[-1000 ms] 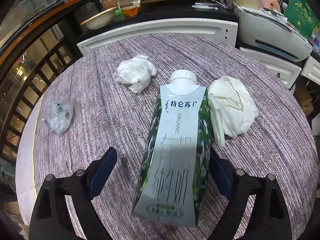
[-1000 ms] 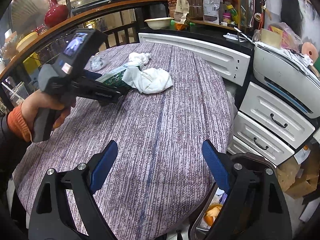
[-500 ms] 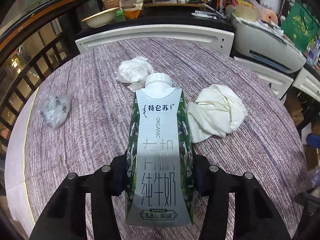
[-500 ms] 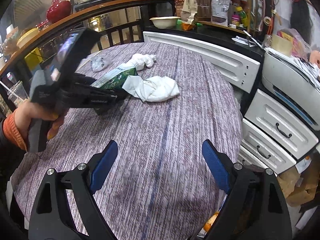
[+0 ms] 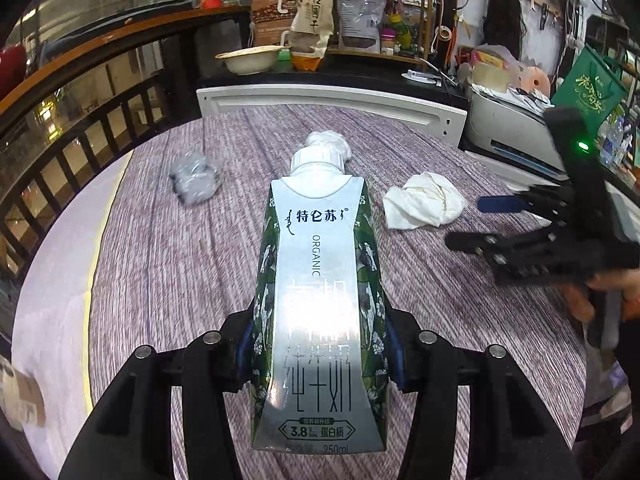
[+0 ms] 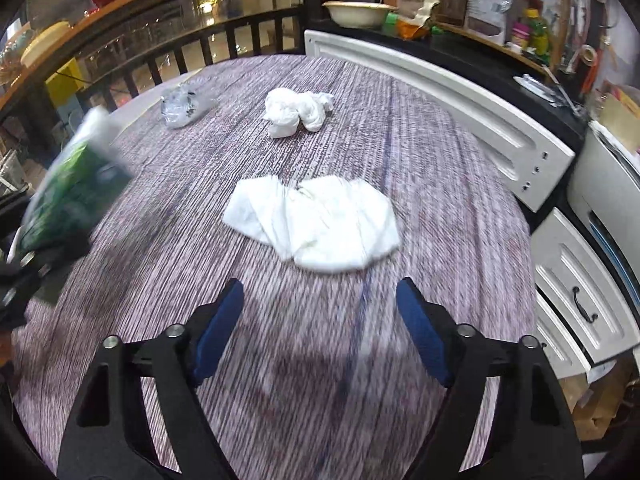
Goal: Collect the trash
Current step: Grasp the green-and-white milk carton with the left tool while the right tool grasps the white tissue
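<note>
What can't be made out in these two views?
- Milk carton: its back and its contact with the left claw's pads are hidden by its own body in the left wrist view; blurred at the frame edge in the right wrist view.
- Clear plastic wad: contents too small and blurred.
- Where trash goes: no bin visible.
- Folded tissue: underside hidden.

Glossy foil-look milk carton (image 5: pixel 320 304); crumpled paper tissue (image 6: pixel 320 224); woven matt tablecloth (image 6: pixel 440 184)

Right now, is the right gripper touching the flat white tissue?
Apart. In the right wrist view the right gripper, jaws closing, sits short of the flat white tissue, with bare tablecloth between.
</note>
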